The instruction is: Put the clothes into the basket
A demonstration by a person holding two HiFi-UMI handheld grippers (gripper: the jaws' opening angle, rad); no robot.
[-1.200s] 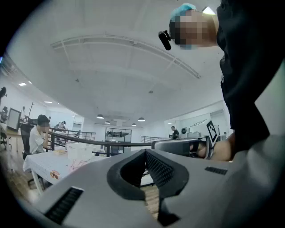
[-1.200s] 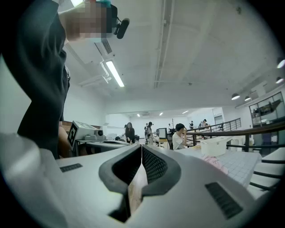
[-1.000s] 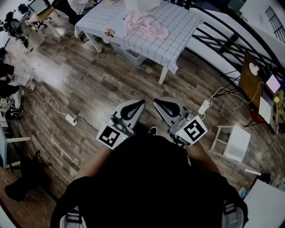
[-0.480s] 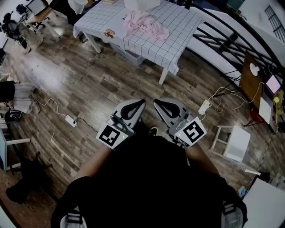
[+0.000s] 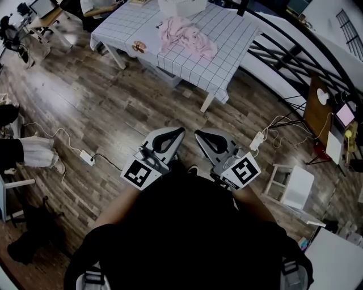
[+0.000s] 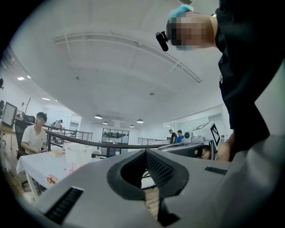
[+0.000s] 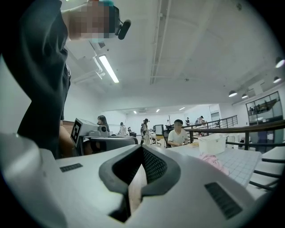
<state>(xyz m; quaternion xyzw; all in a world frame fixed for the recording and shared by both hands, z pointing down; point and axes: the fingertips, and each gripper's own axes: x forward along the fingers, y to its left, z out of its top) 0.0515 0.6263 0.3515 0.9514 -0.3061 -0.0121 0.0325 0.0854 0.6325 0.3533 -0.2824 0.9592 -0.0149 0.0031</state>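
Observation:
A pink heap of clothes [image 5: 187,35] lies on the table [image 5: 227,54] with the checked white cloth, far ahead of me. A white basket [image 5: 181,5] stands just behind the heap at the top edge. I hold both grippers close to my body over the wooden floor, far short of the table. The left gripper [image 5: 180,131] and the right gripper [image 5: 197,133] are side by side, both shut and holding nothing. The right gripper view shows its shut jaws [image 7: 142,149], with the pink clothes [image 7: 213,161] and the basket [image 7: 213,144] beyond. The left gripper [image 6: 144,153] also points toward the table.
A power strip [image 5: 87,157] with a cable lies on the floor to my left. A white stool [image 5: 292,186] stands at my right. A dark railing [image 5: 295,56] runs behind the table. A person's white sleeve [image 5: 34,152] reaches in at the left edge. A person [image 7: 179,133] sits by the table.
The view has drifted a little, and the table sits slightly lower in it. A white sleeve has come in at the left edge. Both grippers have kept their places and stayed shut.

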